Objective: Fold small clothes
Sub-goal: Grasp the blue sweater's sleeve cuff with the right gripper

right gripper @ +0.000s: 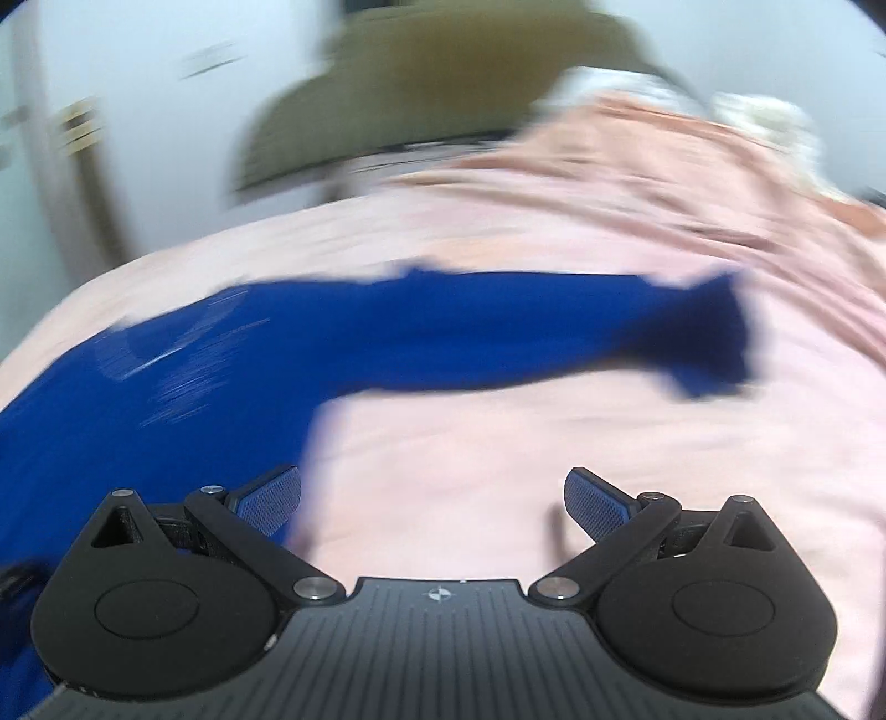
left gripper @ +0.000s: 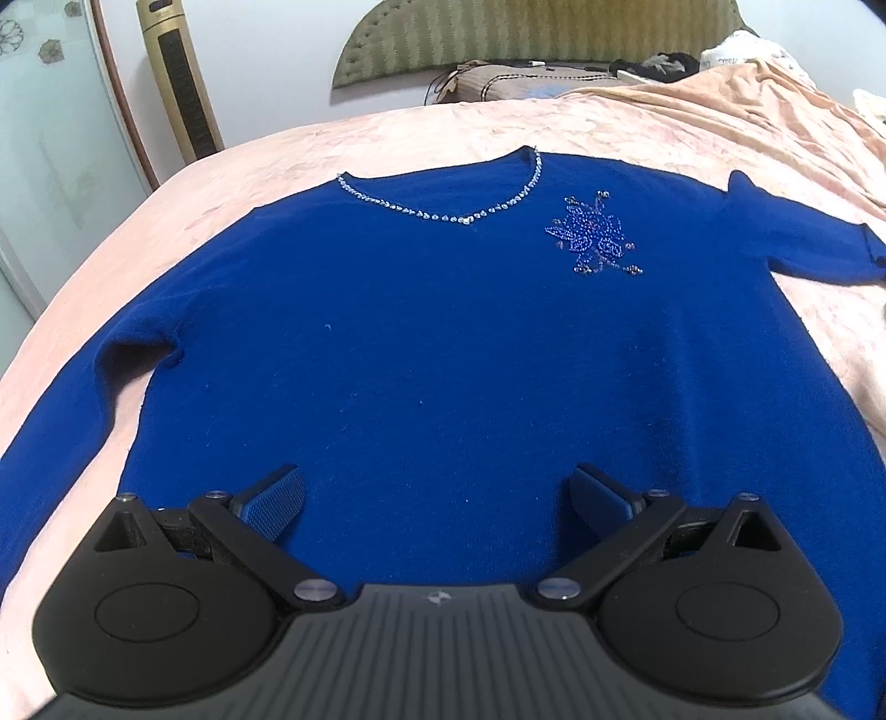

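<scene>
A pink bedsheet [left gripper: 343,144] covered the bed that filled both views, with an olive padded headboard [left gripper: 498,44] against a pale wall far ahead of the tools and a gold tower fan [left gripper: 177,83] standing ahead and to the left of the left tool. A blue sweater [left gripper: 421,343] lay flat and face up on the sheet, neckline pointing away from the tool, with a beaded trim along the collar and a beaded flower motif [left gripper: 595,235] ahead and to the right.

The left gripper [left gripper: 437,498] hovered over the sweater's lower body with its jaws spread wide, nothing between the blue pads [left gripper: 277,501]; whether they touched the knit could not be told. The sweater's hem was hidden beneath the tool's black body, and both sleeves ran out of the view at the edges.

The right gripper [right gripper: 434,498] was likewise wide open and empty, over bare sheet just right of the sweater's side edge. One sleeve [right gripper: 554,327] stretched out ahead of it, cuff to the right. That view was heavily smeared by motion, so fabric detail and the background were hard to make out.
</scene>
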Demonstrator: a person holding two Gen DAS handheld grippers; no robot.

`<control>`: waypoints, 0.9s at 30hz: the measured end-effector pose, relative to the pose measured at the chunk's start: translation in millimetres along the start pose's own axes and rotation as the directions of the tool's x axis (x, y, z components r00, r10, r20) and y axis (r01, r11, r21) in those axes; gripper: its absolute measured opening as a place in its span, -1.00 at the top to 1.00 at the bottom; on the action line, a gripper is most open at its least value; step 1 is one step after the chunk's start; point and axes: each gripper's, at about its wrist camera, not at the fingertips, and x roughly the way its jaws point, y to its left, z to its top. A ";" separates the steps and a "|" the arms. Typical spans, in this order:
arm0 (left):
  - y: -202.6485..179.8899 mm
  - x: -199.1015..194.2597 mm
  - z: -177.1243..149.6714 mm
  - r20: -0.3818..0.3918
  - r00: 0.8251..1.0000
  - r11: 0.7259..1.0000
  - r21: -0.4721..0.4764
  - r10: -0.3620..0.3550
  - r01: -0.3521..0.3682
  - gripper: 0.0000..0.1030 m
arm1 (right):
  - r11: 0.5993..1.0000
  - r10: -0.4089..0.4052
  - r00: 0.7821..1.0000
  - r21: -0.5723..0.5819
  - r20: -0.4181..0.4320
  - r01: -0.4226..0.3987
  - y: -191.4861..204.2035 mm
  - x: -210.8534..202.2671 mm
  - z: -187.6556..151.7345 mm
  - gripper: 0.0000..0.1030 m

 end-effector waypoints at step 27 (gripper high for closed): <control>-1.0 1.6 3.1 0.003 1.000 0.999 0.041 -0.018 0.018 -1.00 | 0.811 0.314 0.947 0.498 0.071 -0.307 -156.1 14.8 61.1 0.65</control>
